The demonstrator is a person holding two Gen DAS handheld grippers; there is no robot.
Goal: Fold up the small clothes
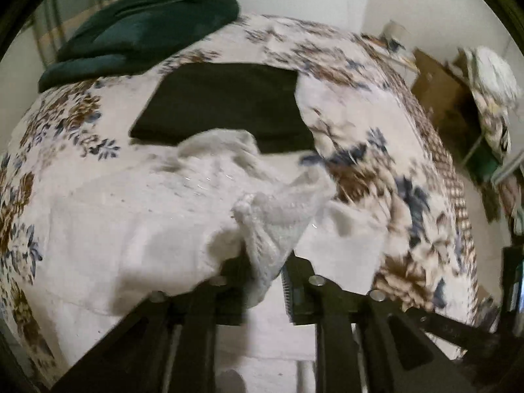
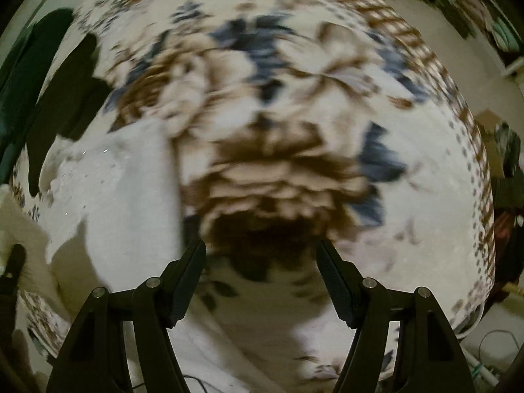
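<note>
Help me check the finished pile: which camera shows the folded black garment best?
The left wrist view. There the folded black garment lies flat on the floral bedspread, nearly whole, just beyond the white garment. The right wrist view shows only dark, blurred shapes at its left edge, too unclear to identify.

dim warm indoor light, heavy motion blur especially in right view, fisheye bending, dark vignetted corners

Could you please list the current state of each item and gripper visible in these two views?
white knitted garment: crumpled, one edge pinched and lifted.
left gripper: jaws shut on the white knitted garment.
right gripper: jaws open, holding nothing, above the bedspread.
black cloth: folded flat.
dark green cushion: lying on the bed.
floral bedspread: spread out, rumpled.
</note>
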